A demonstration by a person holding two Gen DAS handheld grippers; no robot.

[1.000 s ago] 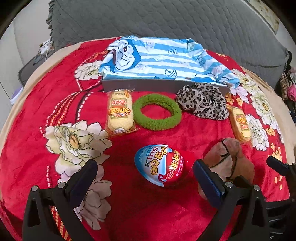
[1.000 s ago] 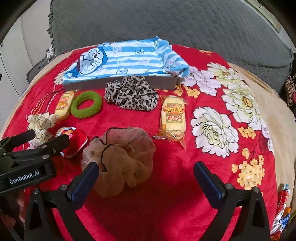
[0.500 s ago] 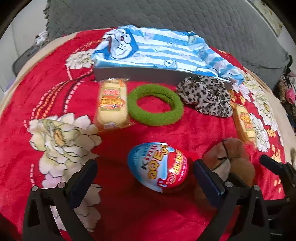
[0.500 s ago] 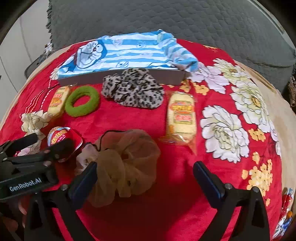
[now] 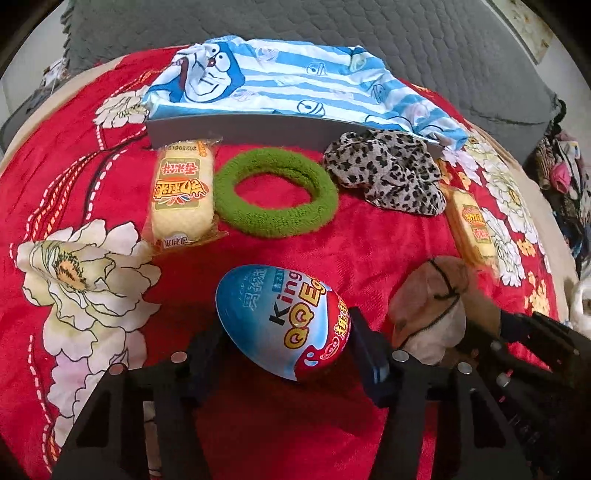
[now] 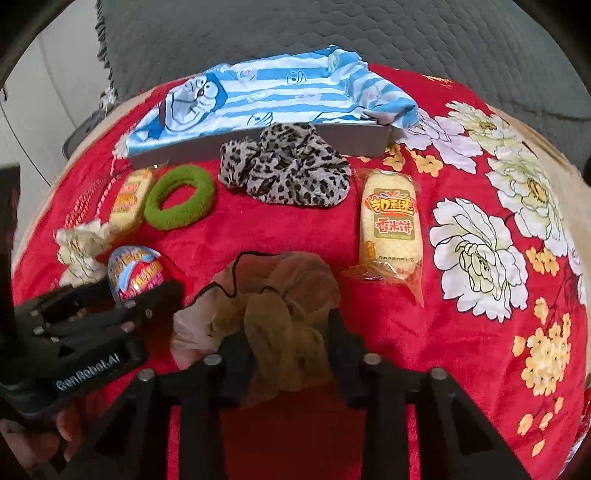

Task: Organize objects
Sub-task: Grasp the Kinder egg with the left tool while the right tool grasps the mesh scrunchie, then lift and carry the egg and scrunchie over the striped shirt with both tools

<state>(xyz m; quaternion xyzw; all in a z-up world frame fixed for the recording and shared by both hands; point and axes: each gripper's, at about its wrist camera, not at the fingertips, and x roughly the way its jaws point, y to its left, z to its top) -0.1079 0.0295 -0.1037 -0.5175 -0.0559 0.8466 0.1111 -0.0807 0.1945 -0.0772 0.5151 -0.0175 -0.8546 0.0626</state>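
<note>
A blue and red toy egg (image 5: pixel 280 321) lies on the red flowered blanket (image 5: pixel 332 251). My left gripper (image 5: pixel 284 350) points down at it; its jaws are closing and the pads touch the egg on both sides. To the right, a beige gauze scrunchie (image 6: pixel 280 280) with a thin black cord sits bunched on the blanket. My right gripper (image 6: pixel 288 332) is closing on the scrunchie, its fingers pinching the fabric. The egg (image 6: pixel 135 271) also shows in the right wrist view, and the scrunchie (image 5: pixel 432 302) in the left wrist view.
Farther back lie a green ring hair tie (image 5: pixel 275 195), a leopard-print scrunchie (image 5: pixel 388 177) and two wrapped rice cakes (image 5: pixel 183 192) (image 5: pixel 472 229). Behind them stands a grey box (image 5: pixel 258 129) lined with a blue striped cartoon cloth (image 5: pixel 288 77). A grey quilted cushion (image 5: pixel 332 26) backs the bed.
Both grippers stood wide open before. The left has sunk and its jaws have come in around the egg. The right jaws have closed on the beige scrunchie.
</note>
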